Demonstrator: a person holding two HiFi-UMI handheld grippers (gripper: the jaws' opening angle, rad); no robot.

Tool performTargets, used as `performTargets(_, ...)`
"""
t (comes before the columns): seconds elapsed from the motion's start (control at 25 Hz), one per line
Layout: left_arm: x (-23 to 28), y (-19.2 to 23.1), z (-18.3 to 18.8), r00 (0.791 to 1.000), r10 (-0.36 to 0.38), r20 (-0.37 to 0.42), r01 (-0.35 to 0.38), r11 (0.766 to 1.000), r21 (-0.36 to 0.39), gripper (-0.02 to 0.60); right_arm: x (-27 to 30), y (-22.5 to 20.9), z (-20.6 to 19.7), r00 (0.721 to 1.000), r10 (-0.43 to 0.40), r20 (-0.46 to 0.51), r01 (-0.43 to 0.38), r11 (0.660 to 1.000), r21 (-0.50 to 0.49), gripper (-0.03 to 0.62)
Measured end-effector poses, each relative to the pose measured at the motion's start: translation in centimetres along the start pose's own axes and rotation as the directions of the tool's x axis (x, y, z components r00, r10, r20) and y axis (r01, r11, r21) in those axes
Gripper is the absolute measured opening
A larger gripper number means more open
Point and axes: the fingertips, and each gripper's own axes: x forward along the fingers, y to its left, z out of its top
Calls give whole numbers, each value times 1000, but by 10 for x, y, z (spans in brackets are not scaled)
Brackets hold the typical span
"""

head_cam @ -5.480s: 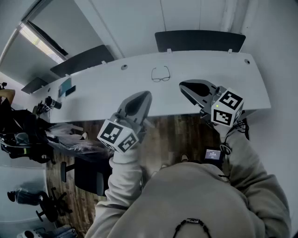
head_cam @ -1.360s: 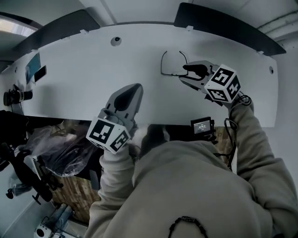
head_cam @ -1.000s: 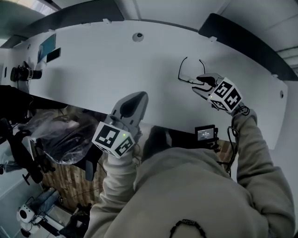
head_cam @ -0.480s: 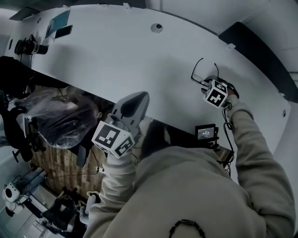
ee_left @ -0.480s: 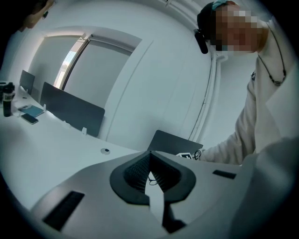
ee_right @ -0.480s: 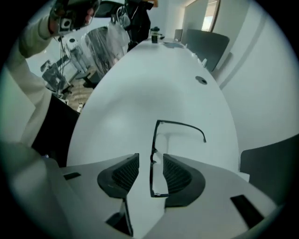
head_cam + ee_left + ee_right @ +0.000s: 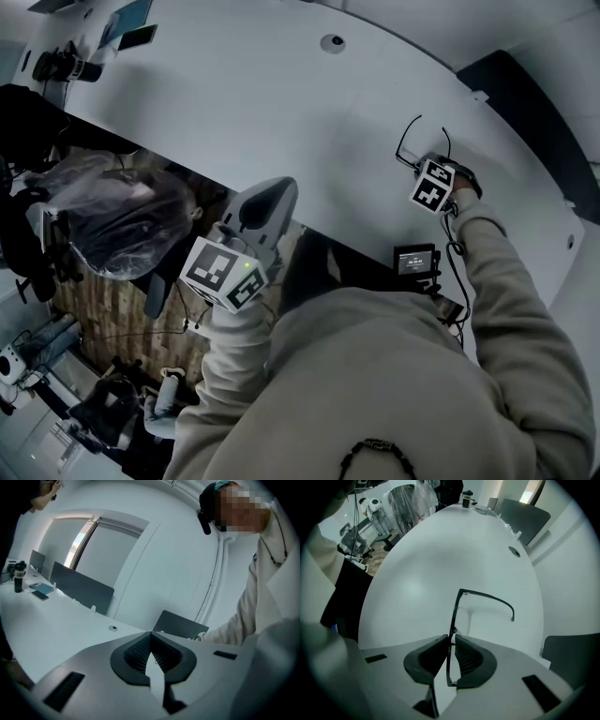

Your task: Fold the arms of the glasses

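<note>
Fingers point(image 7: 425, 657) of the right gripper point(image 7: 450, 638) are just closing from wide open onto the glasses point(image 7: 454, 616), and the thin front frame is standing edge-on between them. Only a narrow slit is remaining, and the pads are appearing to press the frame near its middle. This gripper is now pointing straight down, after coming down on the glasses from above; a second ago it was hovering beside them with the fingers wide apart.

The glasses are standing on the white bench point(image 7: 281, 122), in its right part. One arm point(image 7: 487, 596) is sticking out open from the far end of the frame, with its curved tip over the bench. The other arm is hiding under the gripper body. In my judgement the front is now being secured and the folding itself is not yet beginning; the open arm is waiting for a push inward.

The left gripper point(image 7: 151, 633) is hanging over the near edge of the bench, well apart from the glasses, with its fingers fully together and nothing between them.

For writing, I am finding nothing readable. The cubes point(image 7: 430, 185) are carrying only black-and-white square markers, and the small screen point(image 7: 415, 259) near the person's chest is showing letters too small to read.
</note>
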Motion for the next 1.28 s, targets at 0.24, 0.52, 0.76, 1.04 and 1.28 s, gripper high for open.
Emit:
performTargets(0.24,-1,0,-2,1000,-11,0,11,1000,8,3,-3,4,0,1000,-13,19,12,999,31,60)
performTargets(0.52,9,-12,4,997,-73,3,73,997,39,3,-34,-3,5,995,-48,91,39,995,95,58)
performTargets(0.76,11,-27,25,990,-140,19,137,986,96,3,-104,-9,26,956,-79,284,11,972,234,58)
performTargets(1.04,35,-53,62,963,-266,34,255,947,194,3,-208,2,50,825,-107,555,-141,912,385,58)
performTargets(1.28,59,-99,92,918,-395,27,373,886,275,3,-290,12,41,702,-193,686,-200,870,450,58)
